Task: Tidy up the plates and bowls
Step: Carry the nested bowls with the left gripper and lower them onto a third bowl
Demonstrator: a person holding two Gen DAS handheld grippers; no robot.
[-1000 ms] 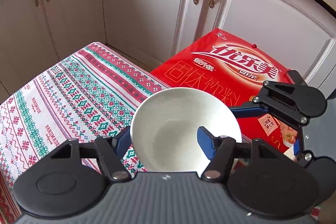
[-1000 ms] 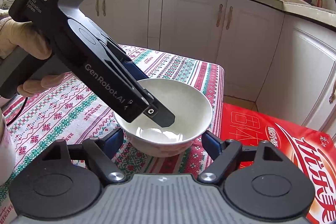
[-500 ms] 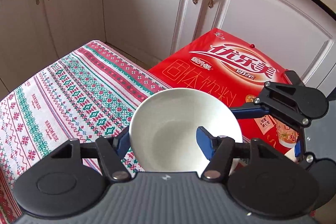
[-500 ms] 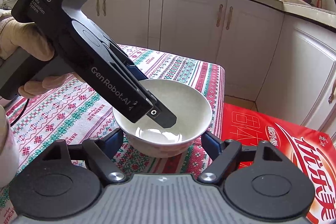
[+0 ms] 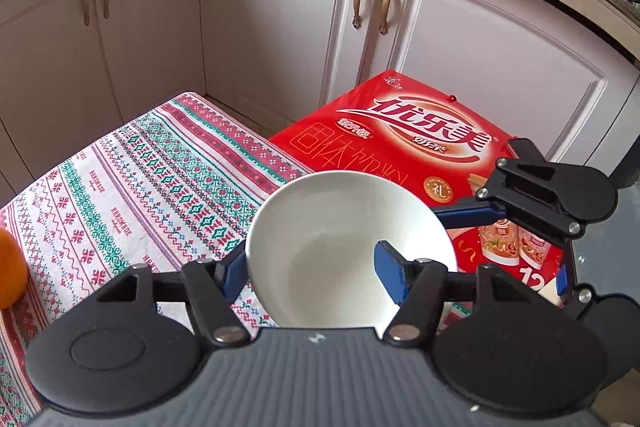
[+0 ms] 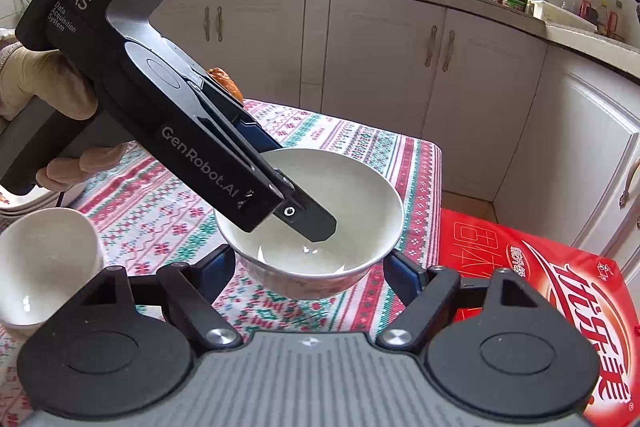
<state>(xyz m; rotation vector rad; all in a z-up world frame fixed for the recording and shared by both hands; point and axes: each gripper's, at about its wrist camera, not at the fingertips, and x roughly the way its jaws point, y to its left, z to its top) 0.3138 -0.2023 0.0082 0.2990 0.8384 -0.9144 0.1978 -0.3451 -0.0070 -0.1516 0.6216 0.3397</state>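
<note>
A white bowl (image 5: 344,247) is held above the patterned tablecloth near the table's corner. My left gripper (image 5: 312,269) is shut on the bowl's rim, one finger inside and one outside. In the right wrist view the bowl (image 6: 344,195) sits between the fingers of my right gripper (image 6: 310,267), which is open with its blue pads on either side of the bowl's base. The left gripper (image 6: 304,215) reaches into the bowl from the upper left. A second white bowl (image 6: 44,259) stands at the left.
A red carton (image 5: 416,147) lies on the floor beside the table, below white cabinet doors (image 5: 280,19). The tablecloth (image 5: 132,187) ends at the table edge near the bowl. An orange fruit (image 5: 10,267) sits at the left. Stacked plates (image 6: 16,207) show at far left.
Both views have risen and tilted up, showing more of the cabinets and counter. The bowl stays in the left gripper, lifted slightly. The second bowl has come into the right wrist view.
</note>
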